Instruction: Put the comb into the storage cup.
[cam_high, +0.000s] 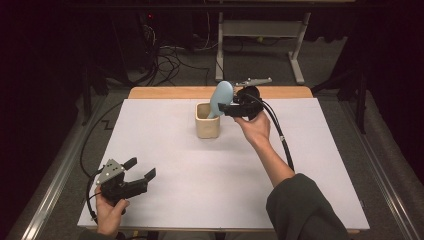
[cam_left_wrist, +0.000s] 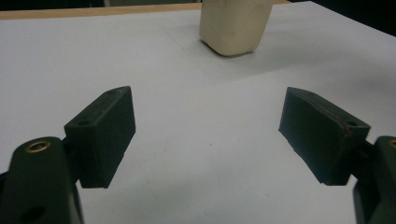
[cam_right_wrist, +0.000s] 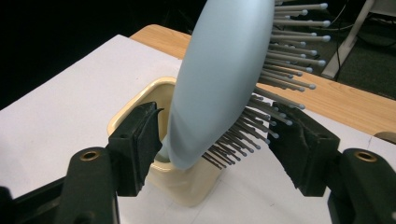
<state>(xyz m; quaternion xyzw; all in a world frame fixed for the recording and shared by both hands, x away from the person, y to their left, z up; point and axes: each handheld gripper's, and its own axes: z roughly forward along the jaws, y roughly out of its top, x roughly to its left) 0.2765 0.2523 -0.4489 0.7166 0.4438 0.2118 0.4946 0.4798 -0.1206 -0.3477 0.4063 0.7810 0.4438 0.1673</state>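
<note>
A pale-blue oval hairbrush (cam_right_wrist: 219, 79) with smooth plastic back stands handle-down in the cream cup (cam_high: 206, 122) mid-table, the right gripper (cam_high: 225, 109) clamped across its head, whose ball-tipped bristles show in the right gripper view, while the left gripper (cam_high: 140, 169) hovers wide open, empty.

A white-topped desk (cam_high: 200, 165) seen from above. The right claw (cam_high: 223, 108) grips a pale blue hairbrush (cam_high: 220, 98) — its lower end dips into a cream cup (cam_high: 206, 125) just below and left of that claw. The left claw (cam_high: 141, 169), jaws spread and empty, rests well apart — near the desk's front left corner.
</note>
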